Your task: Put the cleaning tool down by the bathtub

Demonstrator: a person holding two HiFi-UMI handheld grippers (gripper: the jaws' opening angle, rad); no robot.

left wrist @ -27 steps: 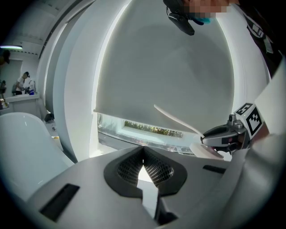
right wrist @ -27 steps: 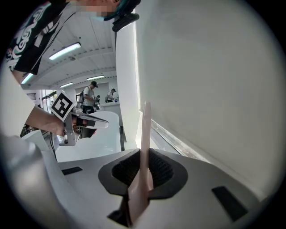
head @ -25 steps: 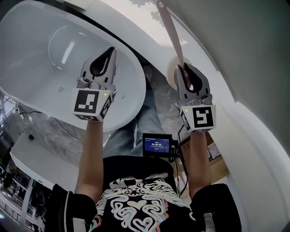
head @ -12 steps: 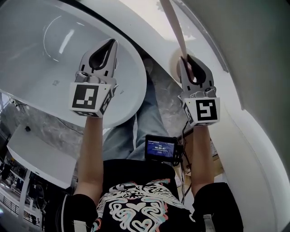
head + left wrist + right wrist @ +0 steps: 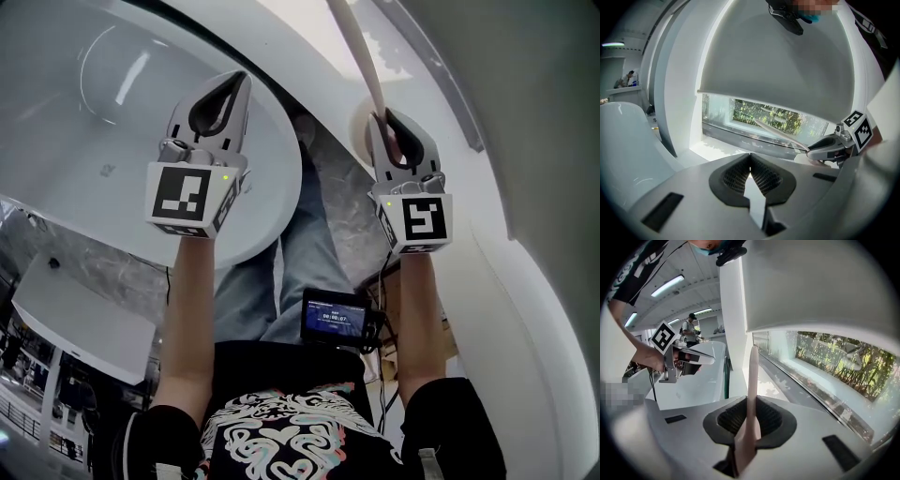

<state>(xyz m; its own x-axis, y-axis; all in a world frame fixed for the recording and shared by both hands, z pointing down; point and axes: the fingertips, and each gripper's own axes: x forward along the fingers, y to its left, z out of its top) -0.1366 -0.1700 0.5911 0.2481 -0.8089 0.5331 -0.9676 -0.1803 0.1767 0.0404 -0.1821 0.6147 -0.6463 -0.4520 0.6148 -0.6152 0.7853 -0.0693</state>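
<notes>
I have the right gripper pinching the pale handle of the cleaning tool. The handle runs out past the jaws, off to the side of the bathtub and clear of its rim, above the marbled floor; its working end is out of view. The left gripper hovers over the bathtub's rim with its jaws pressed together on nothing. I judge the carry is in hand and the set-down not yet done: next I must bring the tool down to the floor just beside the bathtub, settle it so it won't tip, then spread the right jaws.
</notes>
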